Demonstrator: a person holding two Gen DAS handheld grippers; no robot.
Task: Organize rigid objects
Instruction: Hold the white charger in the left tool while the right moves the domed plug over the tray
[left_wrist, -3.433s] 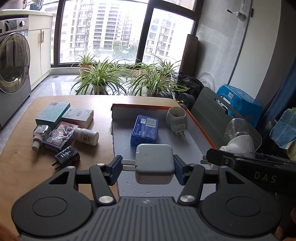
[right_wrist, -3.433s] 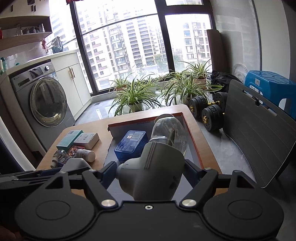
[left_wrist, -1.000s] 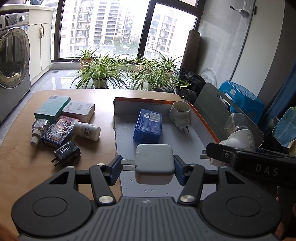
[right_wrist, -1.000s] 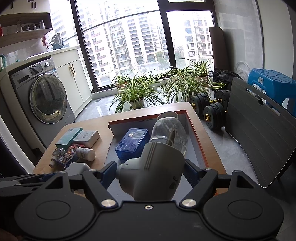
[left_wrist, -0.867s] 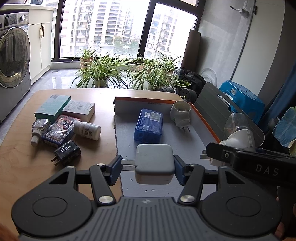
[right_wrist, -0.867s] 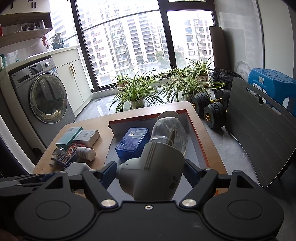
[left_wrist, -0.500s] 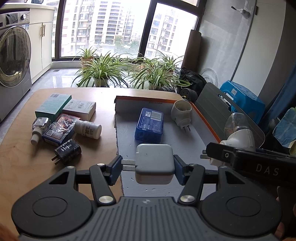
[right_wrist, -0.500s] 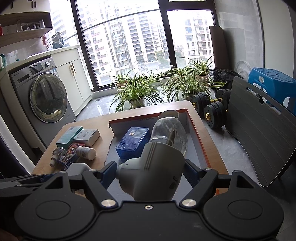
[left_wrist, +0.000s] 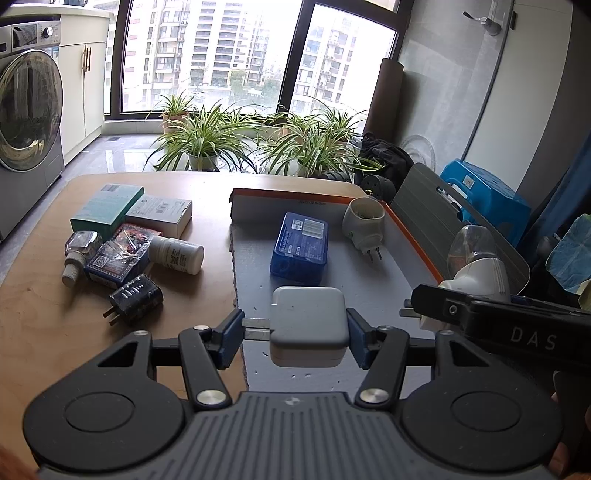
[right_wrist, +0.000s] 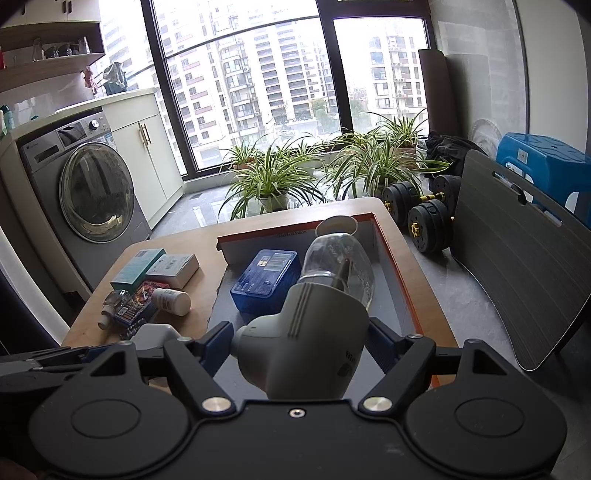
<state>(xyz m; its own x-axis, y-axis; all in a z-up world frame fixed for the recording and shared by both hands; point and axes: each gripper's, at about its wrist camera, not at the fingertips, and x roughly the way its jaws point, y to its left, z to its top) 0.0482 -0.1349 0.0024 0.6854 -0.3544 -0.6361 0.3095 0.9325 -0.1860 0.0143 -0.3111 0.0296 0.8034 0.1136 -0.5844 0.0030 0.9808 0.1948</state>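
Note:
My left gripper (left_wrist: 295, 332) is shut on a white square charger (left_wrist: 308, 321), its prongs pointing left against the left pad, low over the near part of the grey tray (left_wrist: 406, 236). My right gripper (right_wrist: 301, 343) is shut on a grey-white plug-in vaporizer (right_wrist: 310, 332) with a clear glass bottle (right_wrist: 338, 264) at its front, held above the tray's near right side. In the tray lie a blue box (left_wrist: 300, 243) and a second white plug-in vaporizer (left_wrist: 364, 225).
On the wooden table (left_wrist: 55, 332) left of the tray lie a teal box (left_wrist: 107, 208), a white box (left_wrist: 160, 214), a white pill bottle (left_wrist: 177, 254), a card pack (left_wrist: 118, 258), a black charger (left_wrist: 135, 299) and a small glass bottle (left_wrist: 77, 251). Dumbbells (right_wrist: 424, 210) and a grey board (right_wrist: 517, 266) stand to the right.
Both grips are the same throughout. Since the oldest frames the table has shifted only slightly in the views; over the last second nothing has moved.

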